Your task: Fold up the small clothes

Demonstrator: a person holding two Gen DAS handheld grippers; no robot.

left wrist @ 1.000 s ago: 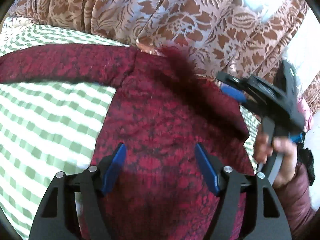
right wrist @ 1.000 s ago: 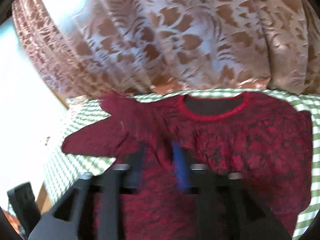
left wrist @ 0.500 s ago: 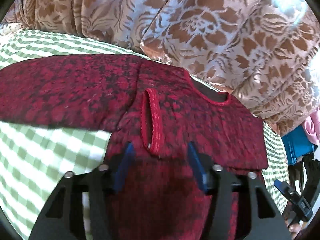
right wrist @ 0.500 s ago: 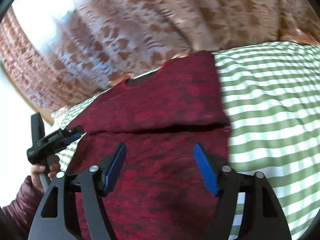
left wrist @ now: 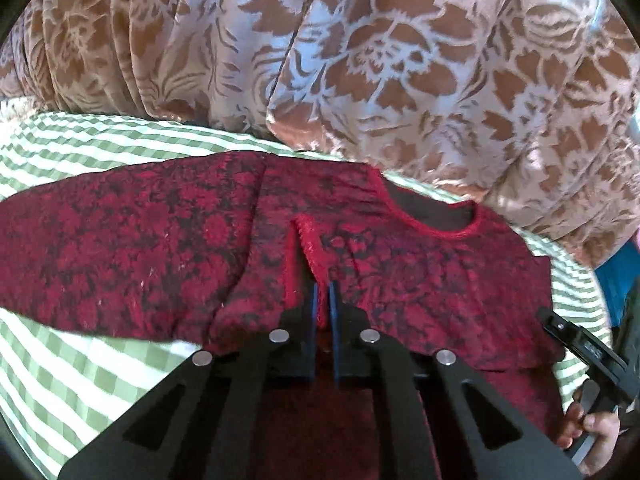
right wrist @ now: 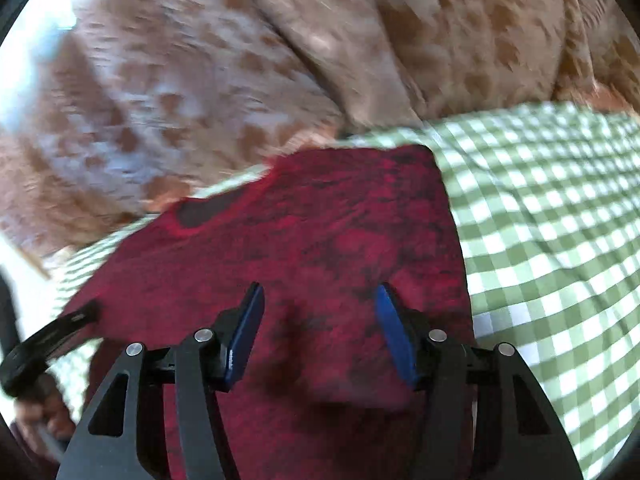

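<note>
A small dark red patterned top (left wrist: 420,276) lies flat on the green checked cloth (left wrist: 80,368). Its right sleeve is folded across the chest, and its left sleeve (left wrist: 120,248) stretches out to the left. My left gripper (left wrist: 322,292) is shut on the red cuff (left wrist: 310,248) of the folded sleeve, over the chest. My right gripper (right wrist: 316,312) is open and empty, just above the top (right wrist: 320,240) near its folded right side. It also shows at the right edge of the left wrist view (left wrist: 580,344).
A brown and pale floral curtain (left wrist: 360,60) hangs along the far edge of the surface. Blue fabric (left wrist: 616,272) sits off the right side. The checked cloth (right wrist: 540,220) spreads to the right of the top.
My left gripper has closed on the cuff of the folded sleeve. My right gripper, open, has drawn back and swung over the top's right side.
</note>
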